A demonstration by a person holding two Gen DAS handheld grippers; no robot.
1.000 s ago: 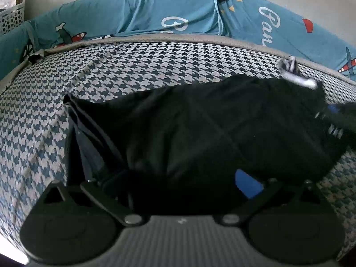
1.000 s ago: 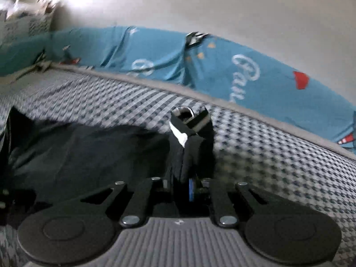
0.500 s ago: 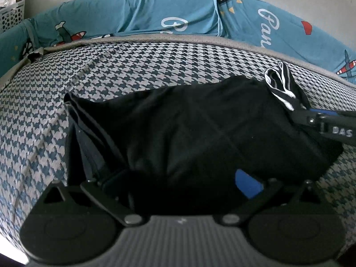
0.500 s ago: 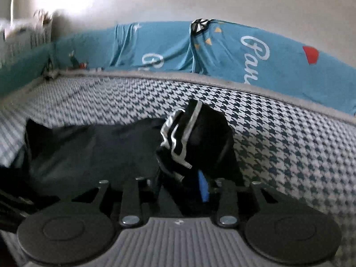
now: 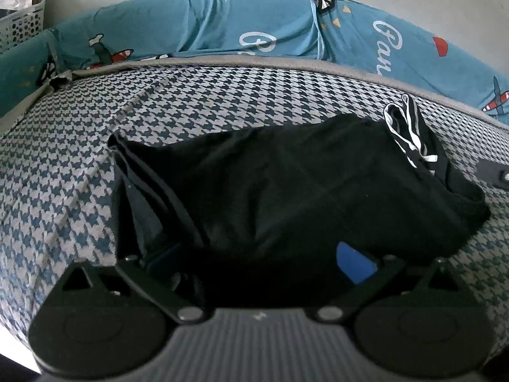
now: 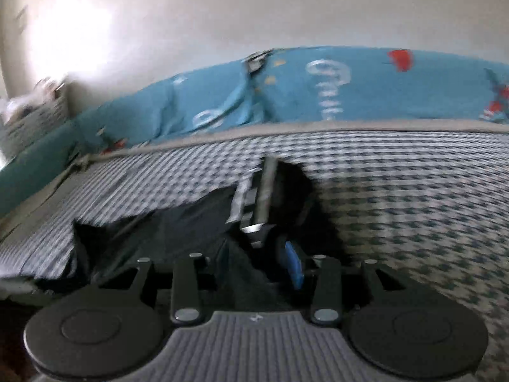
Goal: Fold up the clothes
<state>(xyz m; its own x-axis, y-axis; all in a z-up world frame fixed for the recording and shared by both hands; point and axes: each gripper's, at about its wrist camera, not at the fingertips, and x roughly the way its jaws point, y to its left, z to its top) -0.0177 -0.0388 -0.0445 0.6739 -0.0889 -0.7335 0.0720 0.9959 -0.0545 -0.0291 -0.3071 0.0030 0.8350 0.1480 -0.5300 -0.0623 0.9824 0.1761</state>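
A black garment lies bunched on the houndstooth bed cover, with a black-and-white striped band turned up at its far right corner. My left gripper stands wide, and the garment's near edge drapes over the gap and hides most of both fingers; one blue pad shows. In the blurred right wrist view my right gripper has its jaws apart, open, with the striped band just ahead and dark cloth low between the fingers. That right gripper's tip shows at the left view's right edge, clear of the garment.
A blue printed bumper runs along the bed's far side against a pale wall. A white perforated basket stands at the far left corner. Bare houndstooth cover stretches to the right of the garment.
My right gripper has opened and let go of the striped corner, then drawn back to the right while rolling. The corner now rests on the garment. The left gripper has stayed put.
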